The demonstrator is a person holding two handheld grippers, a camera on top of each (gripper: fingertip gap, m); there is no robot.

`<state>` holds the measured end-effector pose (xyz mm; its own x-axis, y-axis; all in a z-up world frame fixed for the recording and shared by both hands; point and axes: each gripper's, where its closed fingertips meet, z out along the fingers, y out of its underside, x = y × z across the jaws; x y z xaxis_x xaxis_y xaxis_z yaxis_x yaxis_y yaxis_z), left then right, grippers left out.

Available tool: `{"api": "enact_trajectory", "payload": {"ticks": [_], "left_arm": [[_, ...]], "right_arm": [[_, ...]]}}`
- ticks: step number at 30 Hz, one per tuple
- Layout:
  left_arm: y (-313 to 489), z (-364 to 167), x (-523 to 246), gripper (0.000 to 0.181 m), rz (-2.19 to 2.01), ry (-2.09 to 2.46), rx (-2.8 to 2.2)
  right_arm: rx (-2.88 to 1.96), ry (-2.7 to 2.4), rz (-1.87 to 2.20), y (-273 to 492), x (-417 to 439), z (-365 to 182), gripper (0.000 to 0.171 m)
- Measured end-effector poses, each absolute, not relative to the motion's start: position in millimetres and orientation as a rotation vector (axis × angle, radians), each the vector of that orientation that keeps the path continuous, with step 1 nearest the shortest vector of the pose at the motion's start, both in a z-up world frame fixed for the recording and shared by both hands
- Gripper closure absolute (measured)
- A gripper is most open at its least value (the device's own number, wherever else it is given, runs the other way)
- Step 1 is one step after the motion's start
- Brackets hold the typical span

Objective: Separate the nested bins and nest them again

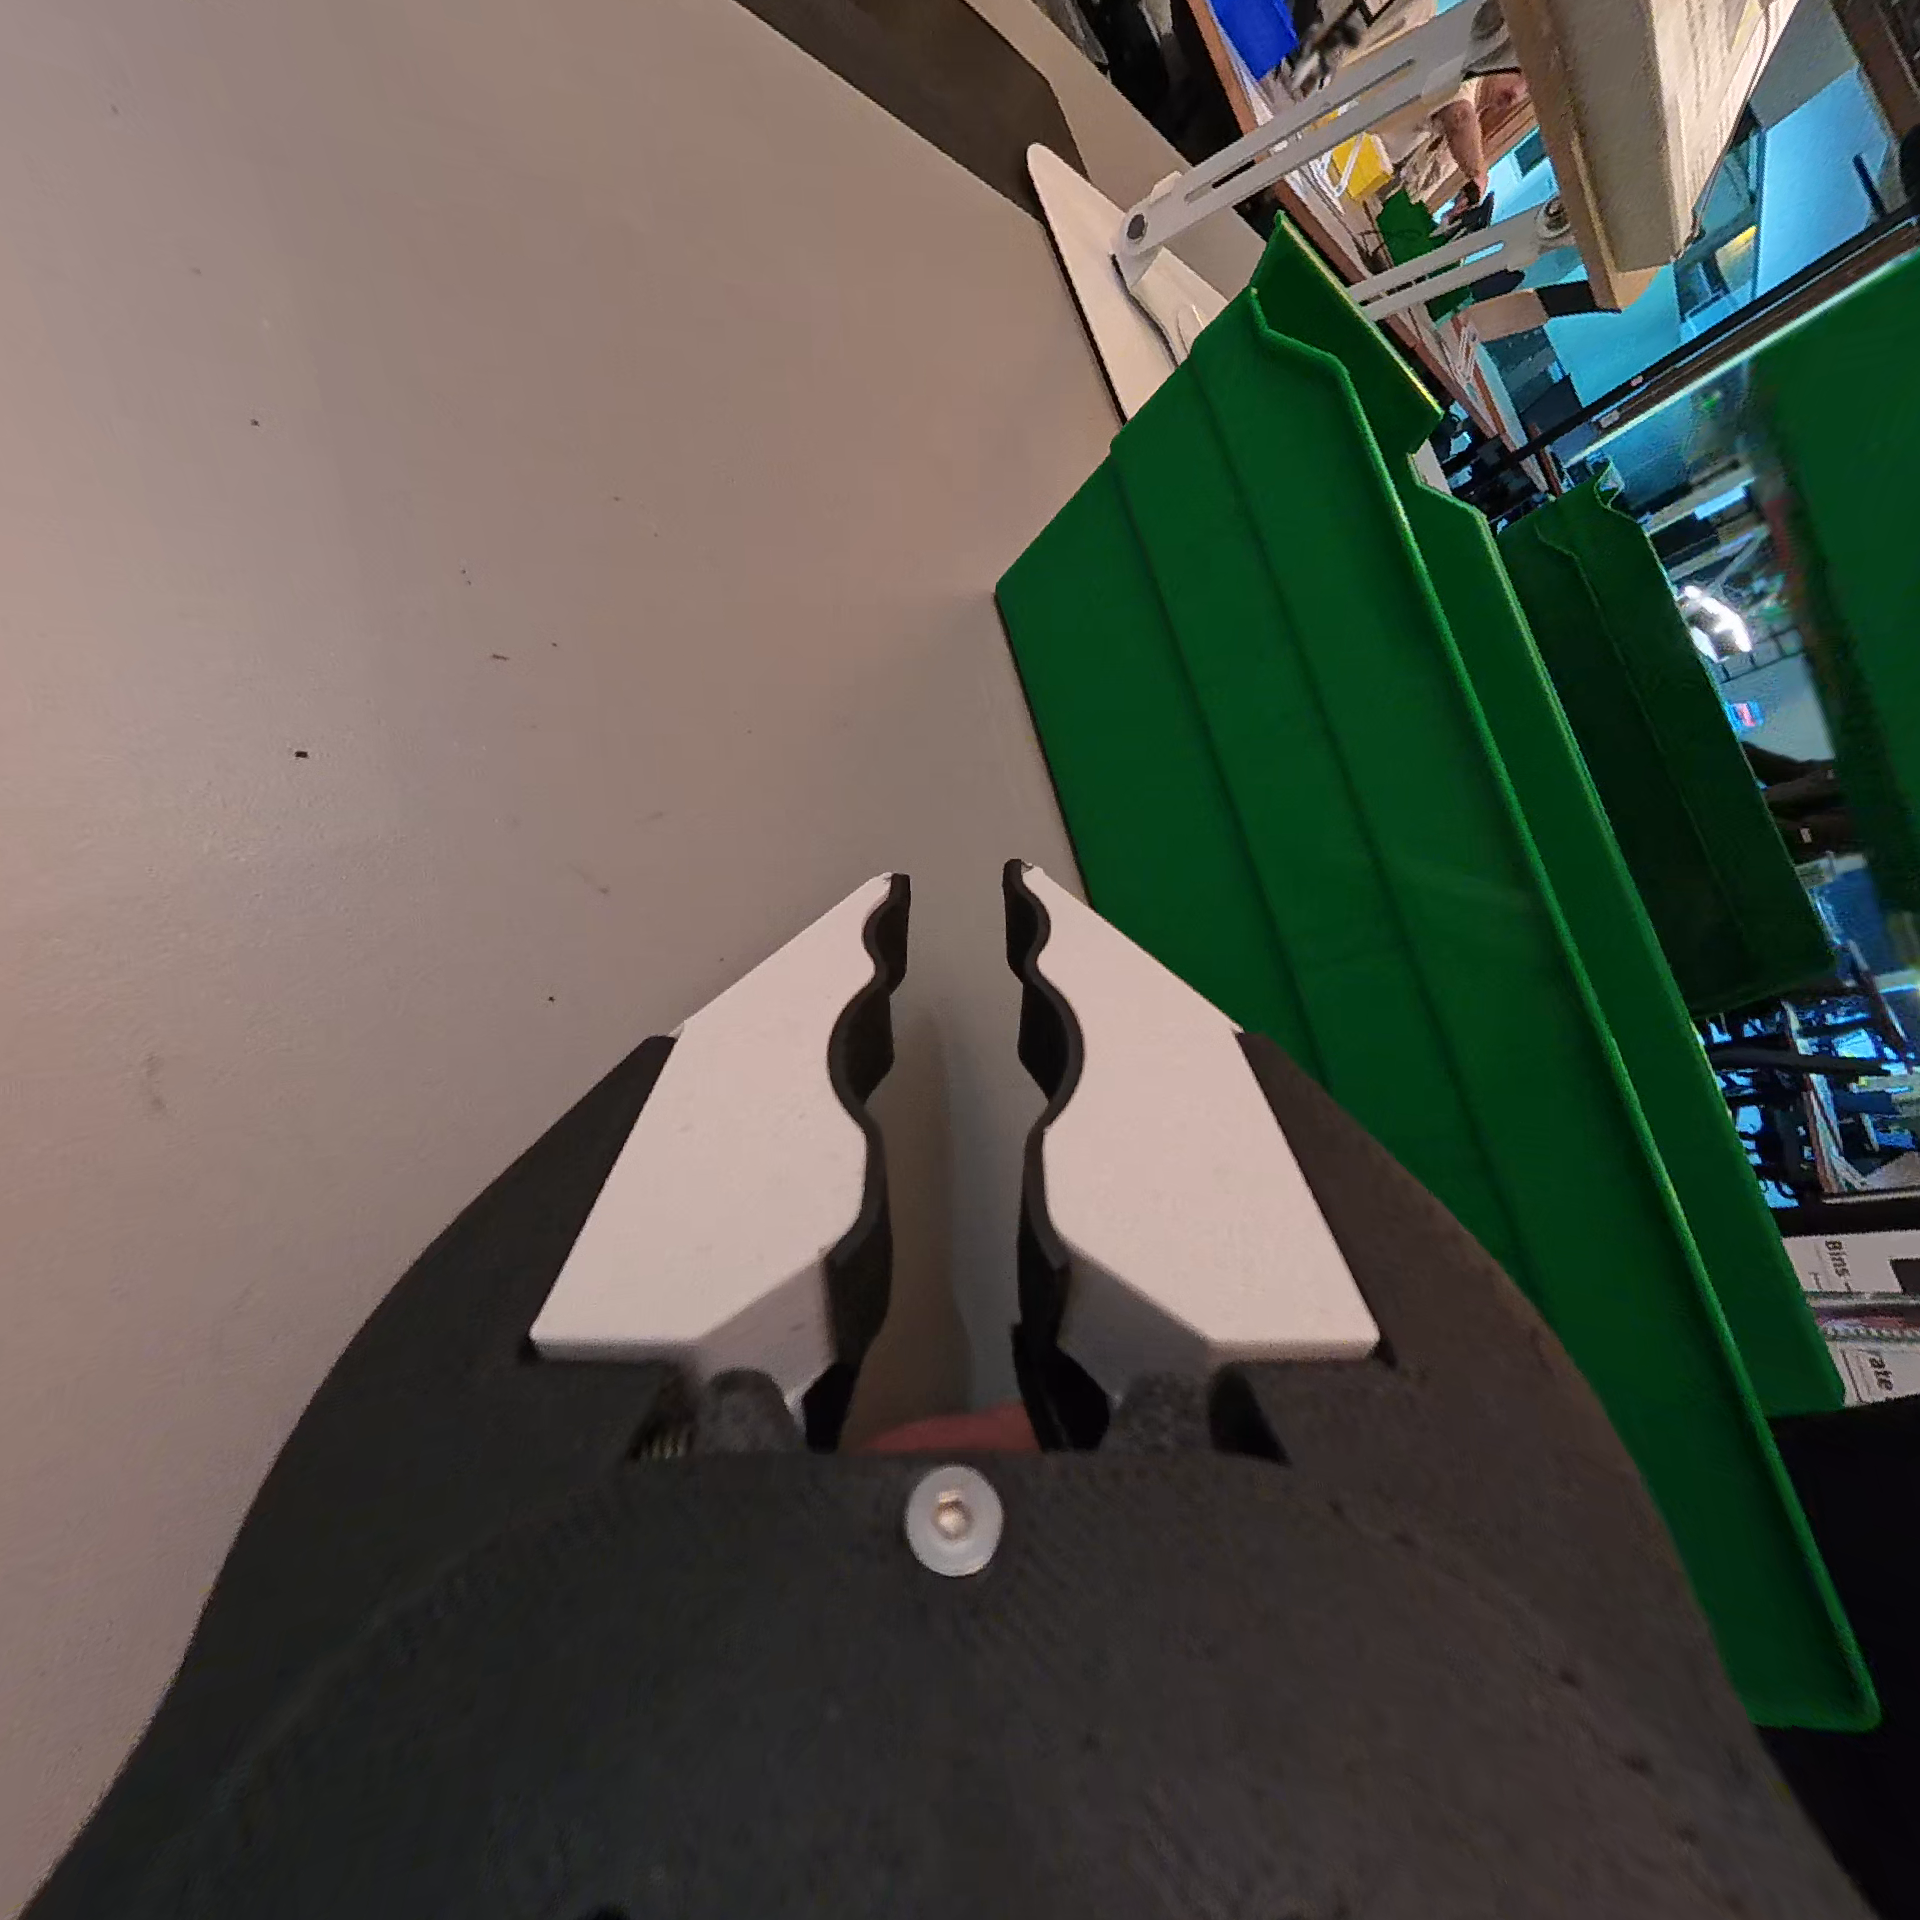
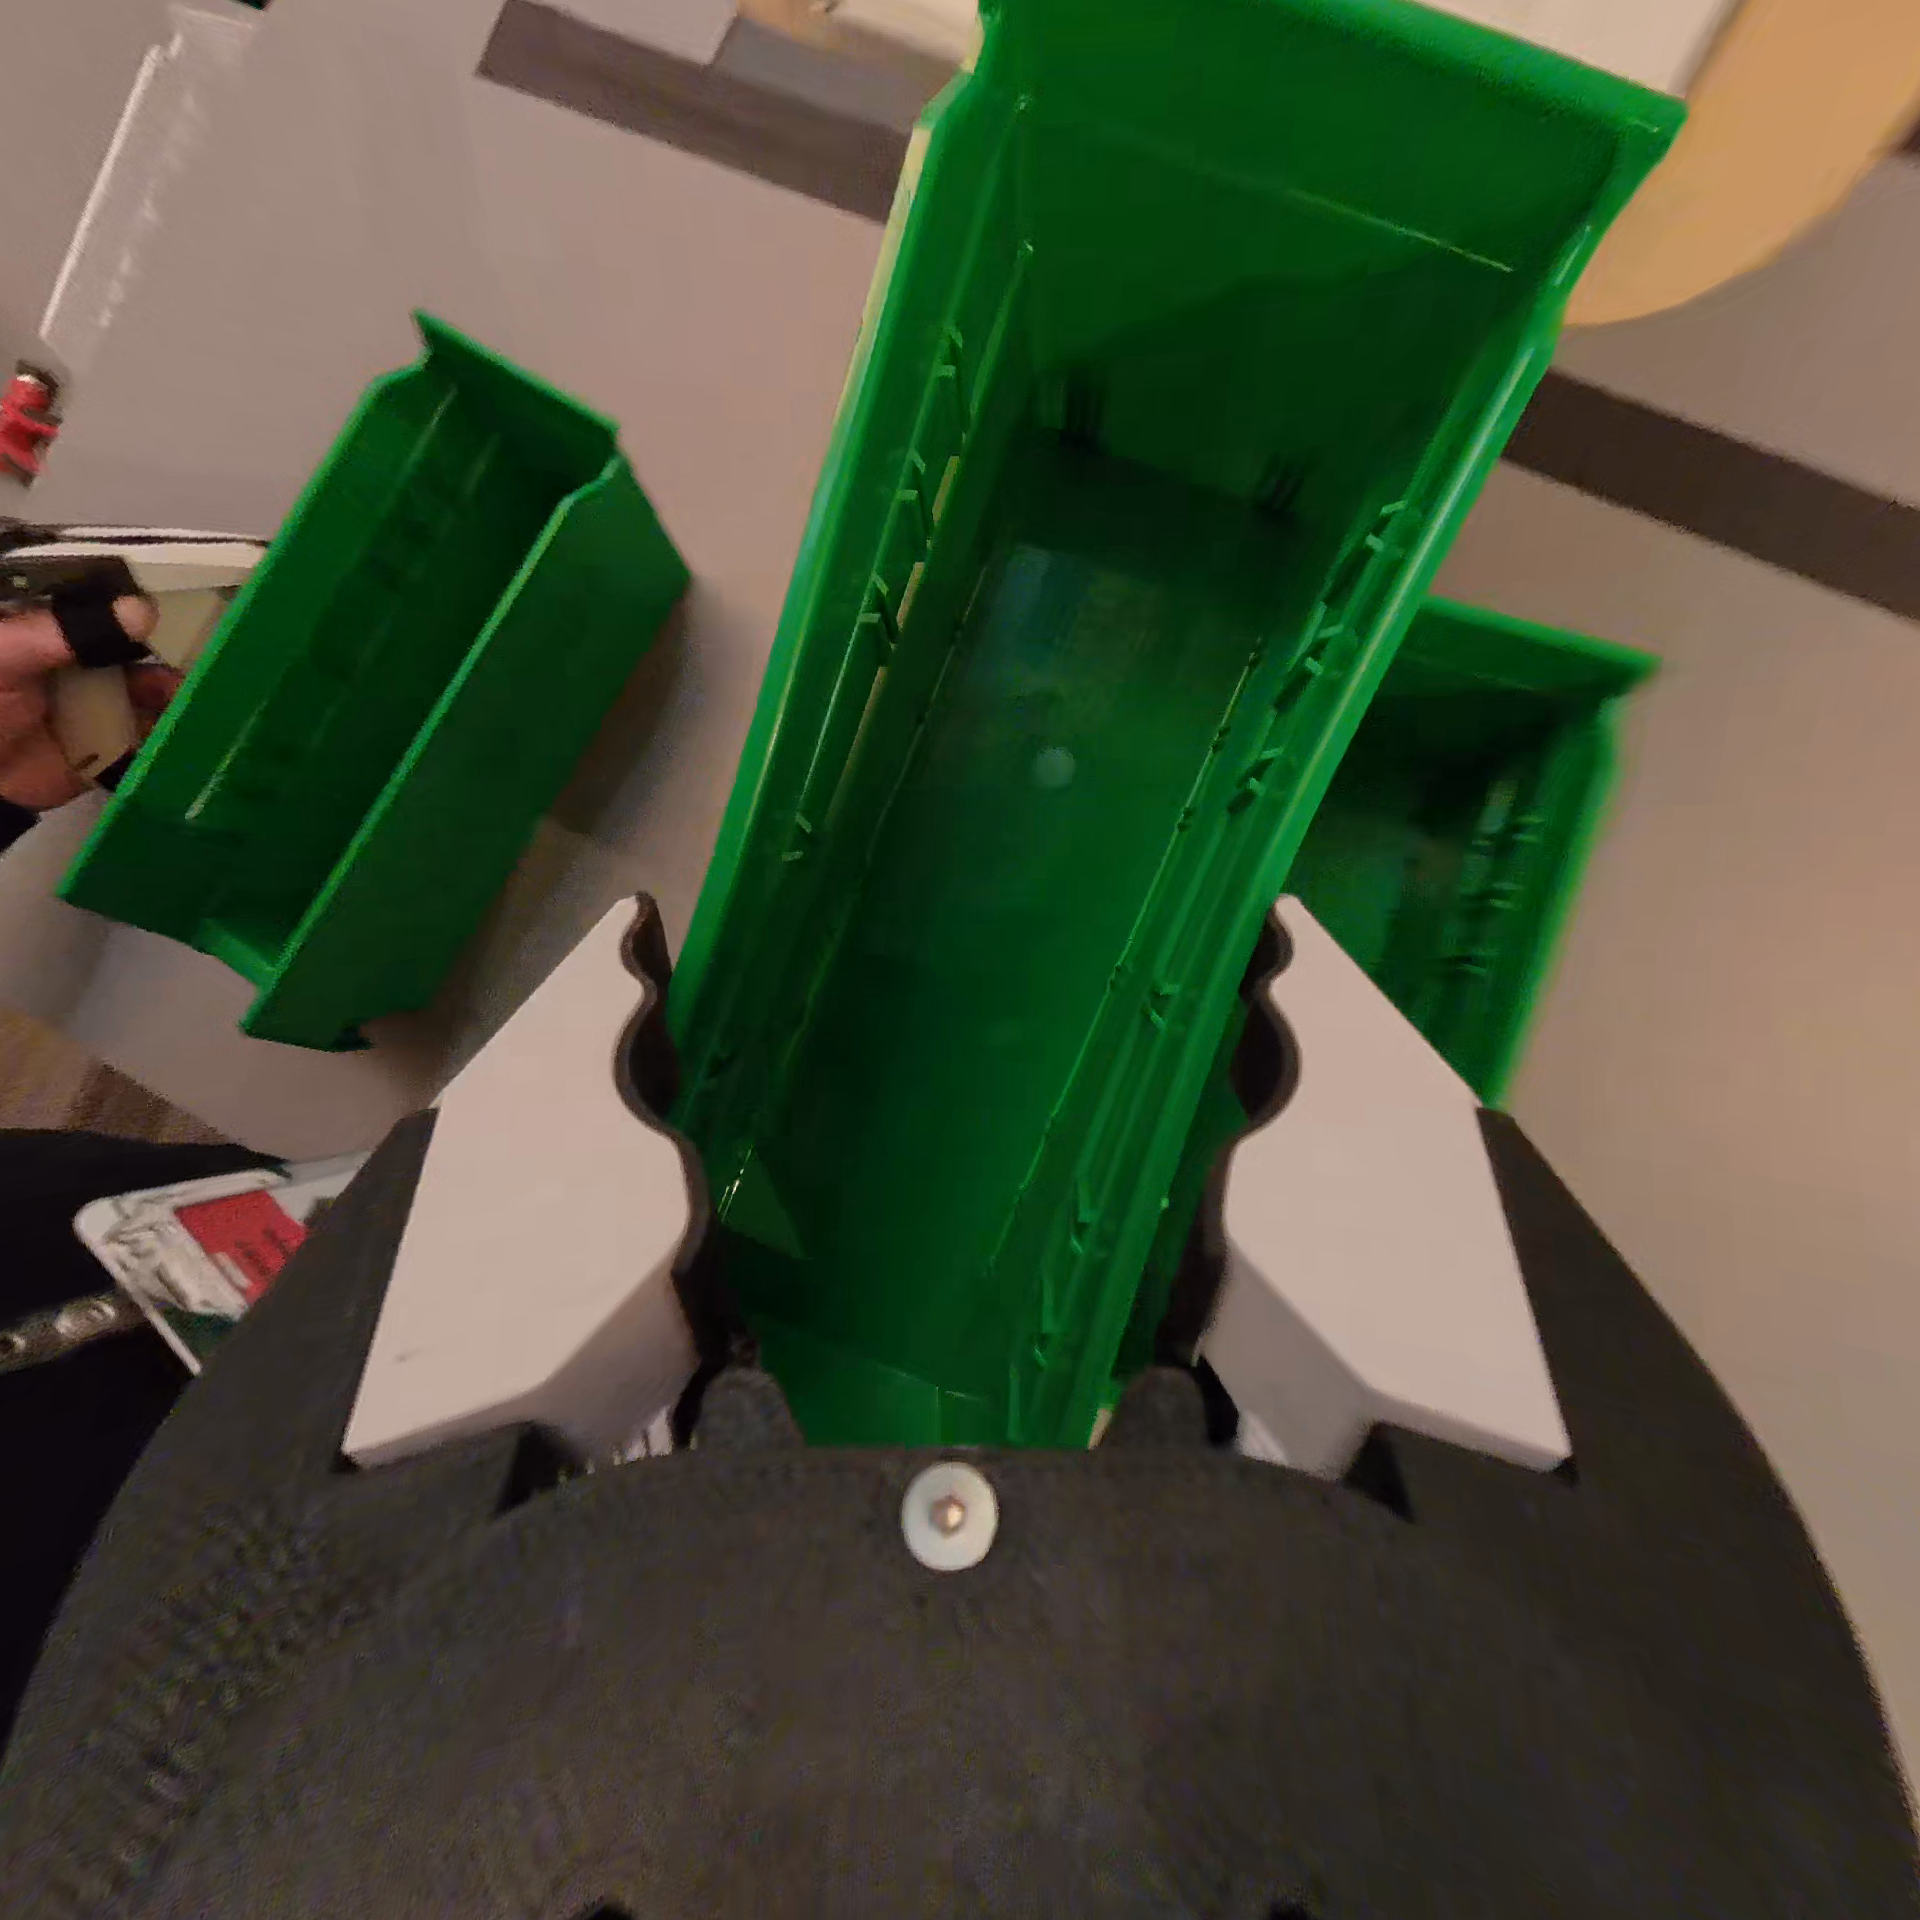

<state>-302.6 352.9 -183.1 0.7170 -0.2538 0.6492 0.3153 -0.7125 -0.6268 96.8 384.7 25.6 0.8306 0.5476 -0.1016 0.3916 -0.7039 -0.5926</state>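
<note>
Right tongs clamp a ribbed glossy green bin; left tongs narrowly parted, empty.

left tongs slightly parted, empty; right tongs spread wide, clamping from both sides.

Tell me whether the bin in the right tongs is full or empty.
Empty: the held green bin shows its bare floor, nothing inside, between the right tongs.

From my right wrist view, the long green plastic bin sits between my right hand-held gripper fingers at twelve o'clock; a second green plastic bin lies on the grey worktop at ten o'clock, a third green bin at two o'clock, behind the first.
</note>
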Motion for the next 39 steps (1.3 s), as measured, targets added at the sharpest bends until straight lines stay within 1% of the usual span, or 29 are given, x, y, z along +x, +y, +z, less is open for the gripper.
{"api": "enact_trajectory", "payload": {"ticks": [2, 4, 9, 15, 20, 23, 26, 28, 33, 37, 39], "left_arm": [[352.8, -183.1, -302.6, 0.165, -0.953, -0.042, -2.160], [352.9, -183.2, -302.8, 0.165, -0.951, -0.044, -2.159], [352.7, -183.0, -302.9, 0.165, -0.945, -0.044, -2.155], [352.5, -182.8, -303.1, 0.166, -0.935, -0.040, -2.148], [352.3, -182.4, -303.3, 0.166, -0.937, -0.043, -2.142], [352.3, -182.0, -303.6, 0.166, -0.947, -0.048, -2.137], [352.5, -182.1, -303.7, 0.166, -0.945, -0.049, -2.136], [352.5, -182.2, -303.5, 0.166, -0.942, -0.043, -2.137], [352.3, -182.0, -303.4, 0.166, -0.943, -0.040, -2.134], [352.8, -181.5, -303.9, 0.167, -0.957, -0.046, -2.127], [352.3, -180.6, -303.8, 0.166, -0.965, -0.048, -2.119]], "right_arm": [[-2.424, -0.682, 0.295, 393.1, 127.0, 38.1, 0.061], [-2.437, -0.685, 0.253, 398.2, 152.5, 39.0, 0.062], [-2.491, -0.728, 0.207, 403.0, 185.9, 10.4, 0.061], [-2.525, -0.793, 0.229, 404.0, 183.4, -27.2, 0.060], [-2.529, -0.780, 0.254, 409.4, 185.6, -48.0, 0.059], [-2.550, -0.760, 0.281, 410.1, 187.2, -69.5, 0.055], [-2.556, -0.743, 0.280, 413.6, 187.6, -79.7, 0.052], [-2.535, -0.717, 0.291, 415.9, 186.4, -84.2, 0.049], [-2.493, -0.719, 0.269, 415.5, 186.2, -88.5, 0.049], [-2.513, -0.697, 0.255, 415.8, 189.6, -88.4, 0.039], [-2.482, -0.681, 0.221, 416.5, 187.0, -76.8, 0.035]]}}
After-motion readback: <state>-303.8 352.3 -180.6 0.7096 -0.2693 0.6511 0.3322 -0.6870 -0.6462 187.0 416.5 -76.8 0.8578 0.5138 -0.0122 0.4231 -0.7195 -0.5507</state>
